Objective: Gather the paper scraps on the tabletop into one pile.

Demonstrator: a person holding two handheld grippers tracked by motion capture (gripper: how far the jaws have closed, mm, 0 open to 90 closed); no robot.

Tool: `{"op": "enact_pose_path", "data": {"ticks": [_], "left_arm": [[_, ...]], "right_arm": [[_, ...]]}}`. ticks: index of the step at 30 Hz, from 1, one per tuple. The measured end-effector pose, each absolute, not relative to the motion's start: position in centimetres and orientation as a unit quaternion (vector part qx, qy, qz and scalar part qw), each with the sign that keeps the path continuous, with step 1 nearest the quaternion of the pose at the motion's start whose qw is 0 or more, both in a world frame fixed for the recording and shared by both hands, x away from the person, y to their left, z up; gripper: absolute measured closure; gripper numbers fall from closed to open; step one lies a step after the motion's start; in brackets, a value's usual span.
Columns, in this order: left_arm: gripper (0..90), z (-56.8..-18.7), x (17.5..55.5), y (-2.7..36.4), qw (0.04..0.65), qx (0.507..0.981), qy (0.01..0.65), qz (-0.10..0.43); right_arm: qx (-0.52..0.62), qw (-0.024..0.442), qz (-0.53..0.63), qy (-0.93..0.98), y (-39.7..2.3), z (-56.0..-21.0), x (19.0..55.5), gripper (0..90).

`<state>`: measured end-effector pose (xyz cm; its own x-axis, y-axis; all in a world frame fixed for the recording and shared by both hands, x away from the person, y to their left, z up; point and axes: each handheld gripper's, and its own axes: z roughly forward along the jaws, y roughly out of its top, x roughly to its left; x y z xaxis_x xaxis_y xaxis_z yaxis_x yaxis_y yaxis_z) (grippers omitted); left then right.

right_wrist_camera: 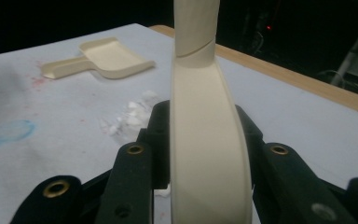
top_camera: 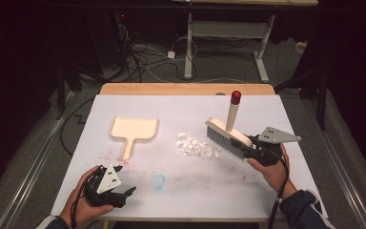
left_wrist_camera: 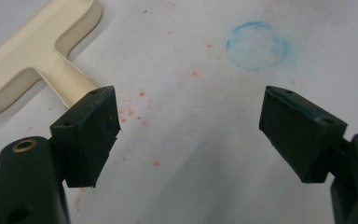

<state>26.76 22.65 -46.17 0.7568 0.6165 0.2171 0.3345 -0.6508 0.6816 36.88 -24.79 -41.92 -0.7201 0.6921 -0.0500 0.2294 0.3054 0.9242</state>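
A cream hand brush (top_camera: 226, 132) with grey bristles and a red-tipped handle stands tilted at the right of the white table cover (top_camera: 190, 186). My right gripper (top_camera: 253, 149) is shut on the brush (right_wrist_camera: 207, 140) at its near end. A pile of white scraps (top_camera: 195, 145) lies just left of the bristles; the scraps (right_wrist_camera: 130, 114) also show past the jaws. A cream dustpan (top_camera: 133, 131) lies flat at the left, handle toward me. My left gripper (top_camera: 124, 192) is open near the front left, with the dustpan handle (left_wrist_camera: 42, 65) just beyond its left jaw.
A blue smudged ring (top_camera: 158, 181) and red specks (top_camera: 109, 153) mark the cover. The table's wooden far edge (top_camera: 186, 88) shows beyond the cover. Cables and a desk frame (top_camera: 228, 43) are on the floor behind.
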Motion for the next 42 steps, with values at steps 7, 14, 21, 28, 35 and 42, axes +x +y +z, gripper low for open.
{"op": "enact_pose_path", "data": {"ticks": [7, 14, 21, 28, 35, 42], "left_arm": [[19.7, -46.2, 26.8, 22.8, 0.319, 0.881, 0.272, 0.222], [19.7, -46.1, 26.8, 22.8, 0.319, 0.879, 0.275, 0.221], [19.8, -46.2, 26.9, 22.7, 0.326, 0.877, 0.285, 0.209], [19.8, -46.1, 26.8, 22.7, 0.33, 0.876, 0.284, 0.209], [19.8, -46.0, 26.8, 22.7, 0.334, 0.875, 0.283, 0.208], [19.8, -46.0, 26.9, 22.7, 0.334, 0.874, 0.286, 0.207]], "right_arm": [[0.382, 0.285, 0.459, 0.75, -25.1, -44.5, 38.2, 67.8], [0.402, 0.285, 0.416, 0.764, -22.7, -44.9, 37.3, 67.8], [0.439, 0.309, 0.389, 0.749, -18.9, -44.9, 35.8, 68.0], [0.465, 0.322, 0.408, 0.717, -15.3, -45.7, 34.9, 67.9], [0.474, 0.344, 0.409, 0.699, -12.0, -46.6, 35.7, 67.7], [0.453, 0.351, 0.417, 0.706, -11.5, -46.1, 35.6, 68.0]]}}
